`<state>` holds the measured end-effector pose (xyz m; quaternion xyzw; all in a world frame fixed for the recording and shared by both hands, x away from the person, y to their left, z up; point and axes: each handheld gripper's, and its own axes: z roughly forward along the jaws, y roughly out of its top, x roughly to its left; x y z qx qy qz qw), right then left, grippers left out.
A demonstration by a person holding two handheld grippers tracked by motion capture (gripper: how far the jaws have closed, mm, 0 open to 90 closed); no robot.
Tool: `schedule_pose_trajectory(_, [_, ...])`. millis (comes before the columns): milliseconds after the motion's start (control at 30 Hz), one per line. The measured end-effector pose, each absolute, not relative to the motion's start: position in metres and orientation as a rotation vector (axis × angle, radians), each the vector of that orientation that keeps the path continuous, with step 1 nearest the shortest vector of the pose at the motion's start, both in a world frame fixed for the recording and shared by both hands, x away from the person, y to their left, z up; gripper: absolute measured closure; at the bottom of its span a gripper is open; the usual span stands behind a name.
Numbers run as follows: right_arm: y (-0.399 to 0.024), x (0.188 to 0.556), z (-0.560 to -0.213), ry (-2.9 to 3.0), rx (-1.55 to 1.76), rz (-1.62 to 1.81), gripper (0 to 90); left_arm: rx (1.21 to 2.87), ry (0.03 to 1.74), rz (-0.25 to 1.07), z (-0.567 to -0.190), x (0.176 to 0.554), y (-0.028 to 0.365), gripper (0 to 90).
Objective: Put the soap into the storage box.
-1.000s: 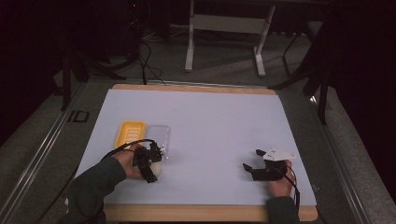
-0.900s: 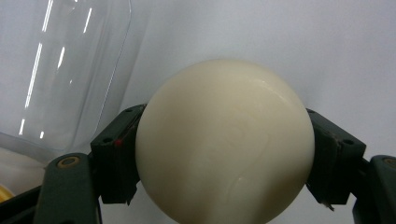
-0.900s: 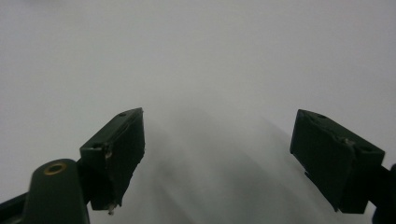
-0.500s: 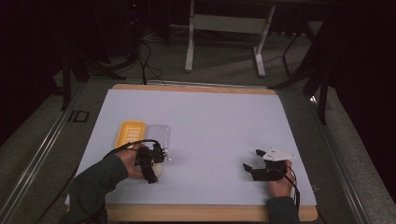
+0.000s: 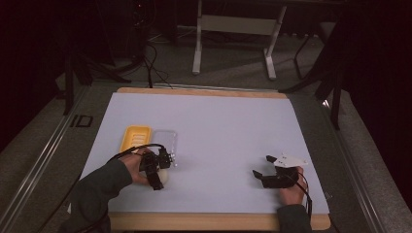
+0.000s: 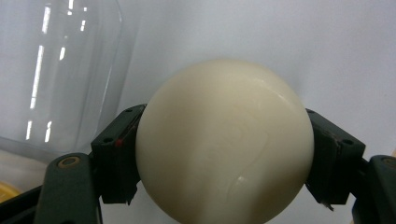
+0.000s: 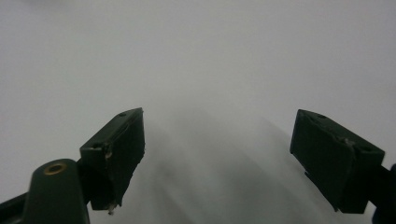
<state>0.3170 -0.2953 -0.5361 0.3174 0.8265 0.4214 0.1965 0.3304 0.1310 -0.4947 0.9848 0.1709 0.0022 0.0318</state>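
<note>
A cream-white egg-like ball (image 6: pixel 224 140) sits clamped between the two black jaws of my left gripper (image 6: pixel 224 158). In the high view that left gripper (image 5: pixel 163 167) is at the front left of the white sheet, with the ball (image 5: pixel 164 175) partly hidden under it. Just beyond it lie a yellow tray (image 5: pixel 135 138) and a clear plastic lid (image 5: pixel 165 141), the lid (image 6: pixel 56 70) also showing in the left gripper view. My right gripper (image 5: pixel 262 167) rests at the front right, jaws wide apart and empty; in its own view the right gripper (image 7: pixel 219 154) faces bare white sheet.
The white sheet (image 5: pixel 218 126) covers a wooden board whose edge (image 5: pixel 204 221) runs along the front. A metal stand's legs (image 5: pixel 233 43) are on the floor beyond the table. Cables (image 5: pixel 150 63) trail at the back left.
The left gripper with the ball has shifted slightly forward and right, near the clear lid. The right gripper has stayed put.
</note>
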Motion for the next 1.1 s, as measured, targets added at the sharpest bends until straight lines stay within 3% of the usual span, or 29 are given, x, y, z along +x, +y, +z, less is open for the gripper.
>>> schedule_pose_trajectory(1100, [-0.295, 0.317, -0.536, 2.315, 0.889, 1.182, 17.6, 2.989, 0.573, 0.046, -0.470, 0.345, 0.143, 25.2])
